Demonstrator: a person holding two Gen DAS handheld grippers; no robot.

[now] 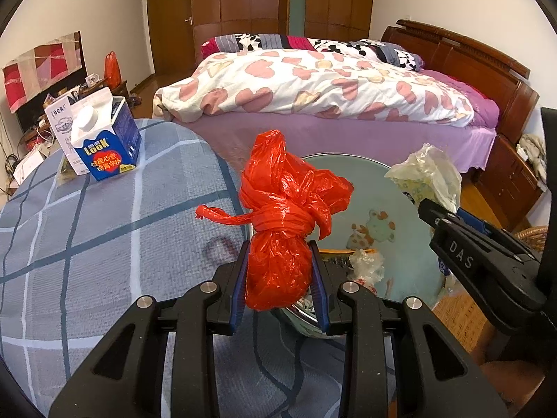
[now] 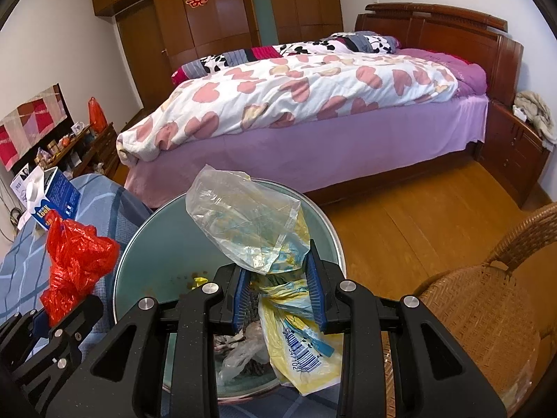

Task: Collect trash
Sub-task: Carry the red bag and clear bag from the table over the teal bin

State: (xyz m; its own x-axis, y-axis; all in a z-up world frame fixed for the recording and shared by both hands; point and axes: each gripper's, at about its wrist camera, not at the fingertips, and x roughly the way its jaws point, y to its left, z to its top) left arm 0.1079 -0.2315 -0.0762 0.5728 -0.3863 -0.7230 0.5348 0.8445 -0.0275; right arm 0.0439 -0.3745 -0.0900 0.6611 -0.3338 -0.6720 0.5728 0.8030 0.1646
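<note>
Showing both grippers loaded over the collection basin. L gripper point(image 1: 282, 280) is clenched on the red plastic bag point(image 1: 283, 216), blue pads point(image 1: 242, 278) pinching the bundle's lower bulge; the bag's long axis runs fwd/up along the fingers, knotted waist above the tips, one twisted tail sticking out to the left. R gripper point(image 2: 280, 291) is clenched on the clear plastic bag point(image 2: 245, 221) w/ a yellow-and-white printed wrapper point(image 2: 299, 341) caught between the pads; the clear film balloons up past the tips, the wrapper droops below, barcode showing. Key relation: the pale green basin point(image 1: 414, 188) sits directly under and ahead of the R gripper, whereas the red bag hangs at the basin's near-left rim, partly over the checked blue-grey cloth point(image 1: 87, 237); so R is the nearer arm for a drop, L prob. needs a short shift rightward first. Basin interior: smooth, glossy, round, cartoon print on the floor, already holding crumpled film and scraps. Materials: all three bags thin, crinkly, light, likely to cling to the pads on release. Blue milk carton point(image 1: 108, 139), stiff card w/ white screw cap, stands well apart at far left on the cloth, uncollected. Wicker chair point(image 2: 487, 299) at right, off-task.
</note>
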